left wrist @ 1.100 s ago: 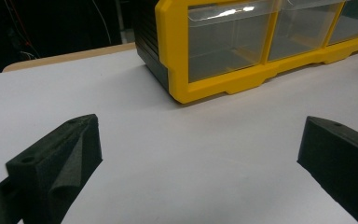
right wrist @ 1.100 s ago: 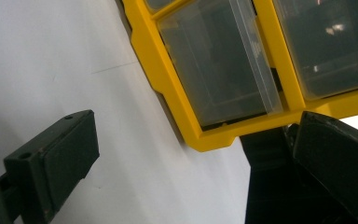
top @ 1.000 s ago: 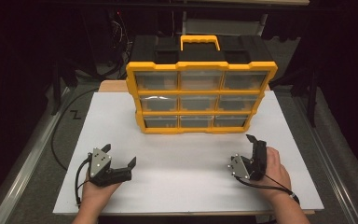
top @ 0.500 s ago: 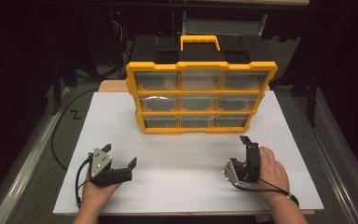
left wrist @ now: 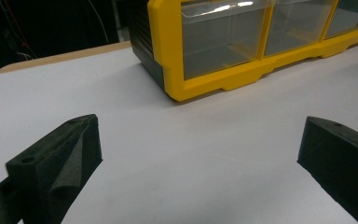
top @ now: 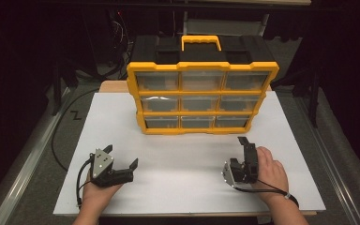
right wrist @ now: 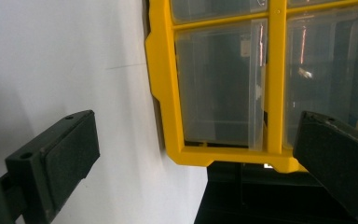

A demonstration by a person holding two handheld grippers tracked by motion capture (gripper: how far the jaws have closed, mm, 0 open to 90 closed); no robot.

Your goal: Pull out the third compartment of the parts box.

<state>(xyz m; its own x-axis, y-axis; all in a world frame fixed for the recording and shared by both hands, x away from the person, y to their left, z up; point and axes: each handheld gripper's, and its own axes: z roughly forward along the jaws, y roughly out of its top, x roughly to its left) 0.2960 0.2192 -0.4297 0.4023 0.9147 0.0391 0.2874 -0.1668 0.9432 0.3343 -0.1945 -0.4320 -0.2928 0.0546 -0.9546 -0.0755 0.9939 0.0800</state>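
Observation:
A yellow and black organiser case (top: 201, 96) with several clear drawers and a yellow handle stands upright at the back middle of the white board (top: 183, 187). My left gripper (top: 120, 156) rests low on the board at front left, open, with nothing between its jaws. In the left gripper view the left gripper (left wrist: 198, 158) faces the organiser's lower left corner (left wrist: 223, 70) from a distance. My right gripper (top: 246, 146) is at front right, rolled on its side and open. In the right gripper view the right gripper (right wrist: 196, 163) is empty and the organiser (right wrist: 270, 93) appears turned sideways.
The white board lies on a darker table with a metal rail (top: 23, 164) along the left. Cables (top: 61, 136) trail off the board's left side. A black stand (top: 316, 93) rises at the right. Bare board lies between the grippers and the organiser.
My right gripper has shifted a little to the left. The left gripper has stayed where it was.

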